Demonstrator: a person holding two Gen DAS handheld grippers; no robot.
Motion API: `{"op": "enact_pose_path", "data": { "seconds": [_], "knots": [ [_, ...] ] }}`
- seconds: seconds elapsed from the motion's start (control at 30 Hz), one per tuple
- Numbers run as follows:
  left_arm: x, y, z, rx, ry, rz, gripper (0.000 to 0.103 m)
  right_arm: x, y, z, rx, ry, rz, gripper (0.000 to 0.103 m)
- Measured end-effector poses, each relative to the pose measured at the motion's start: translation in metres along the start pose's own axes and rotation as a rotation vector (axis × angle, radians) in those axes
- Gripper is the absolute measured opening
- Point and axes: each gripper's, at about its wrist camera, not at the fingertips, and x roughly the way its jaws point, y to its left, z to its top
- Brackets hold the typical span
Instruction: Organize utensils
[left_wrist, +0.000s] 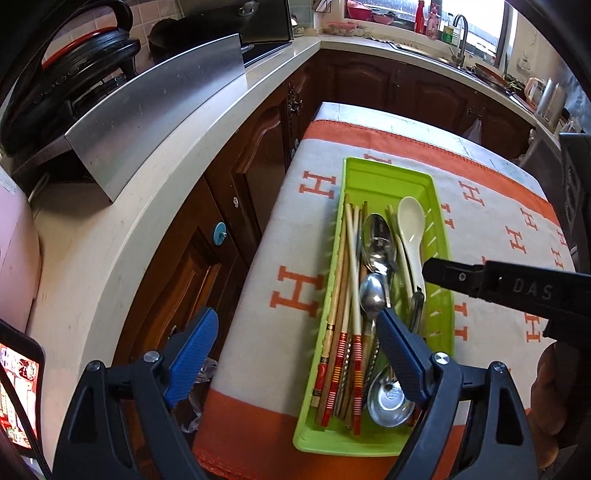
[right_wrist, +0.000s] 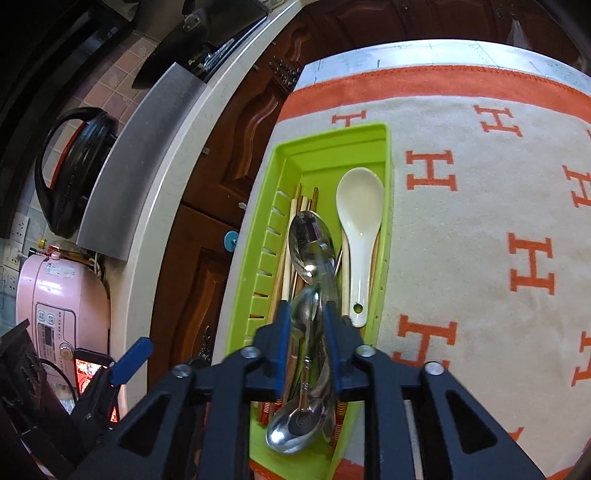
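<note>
A green plastic tray (left_wrist: 384, 181) (right_wrist: 332, 147) lies on the cloth. Along its left side are several chopsticks (left_wrist: 347, 258) (right_wrist: 295, 206), in the middle metal spoons (left_wrist: 376, 232) (right_wrist: 308, 236), and on the right a white ceramic spoon (left_wrist: 410, 221) (right_wrist: 360, 199). My left gripper (left_wrist: 297, 314) is open wide over the tray's near left corner and holds nothing. My right gripper (right_wrist: 306, 310) hovers low over the tray's near half, its jaws a narrow gap apart. A metal spoon shows in that gap, lying in the tray, with no pad pressing on it. One black finger (left_wrist: 443, 273) of the right gripper reaches in from the right.
The tray sits on a white cloth with orange H letters (left_wrist: 299, 291) (right_wrist: 480, 206), near the table's left edge. Left of the table are dark wooden cupboards (left_wrist: 258, 162), then a pale counter (left_wrist: 110, 236) with a steel panel (left_wrist: 155, 110) and a pink appliance (right_wrist: 62, 306).
</note>
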Motion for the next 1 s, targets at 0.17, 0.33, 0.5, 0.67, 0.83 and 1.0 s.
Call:
{"op": "enact_pose_path", "data": {
  "seconds": [0.17,0.33,0.5,0.67,0.83,1.0],
  "knots": [
    [-0.01,-0.009,-0.004,0.013,-0.006,-0.01,0.086,-0.028,-0.001,-0.009,-0.019,-0.032,0.015,0.02],
    [-0.025,-0.023,-0.009,0.018,-0.015,-0.025,0.086,-0.06,-0.002,-0.022,-0.06,-0.062,0.001,0.021],
    [-0.041,-0.038,-0.014,0.006,-0.025,-0.054,0.087,-0.1,-0.011,-0.039,-0.099,-0.116,-0.04,0.022],
    [-0.061,-0.058,-0.017,0.015,-0.053,-0.068,0.087,-0.144,-0.03,-0.059,-0.119,-0.178,-0.084,0.032],
    [-0.086,-0.086,-0.021,0.039,-0.07,-0.095,0.094,-0.192,-0.044,-0.084,-0.165,-0.227,-0.148,0.036],
    [-0.111,-0.114,-0.026,0.081,-0.122,-0.126,0.102,-0.236,-0.057,-0.107,-0.176,-0.274,-0.201,0.04]
  ]
}}
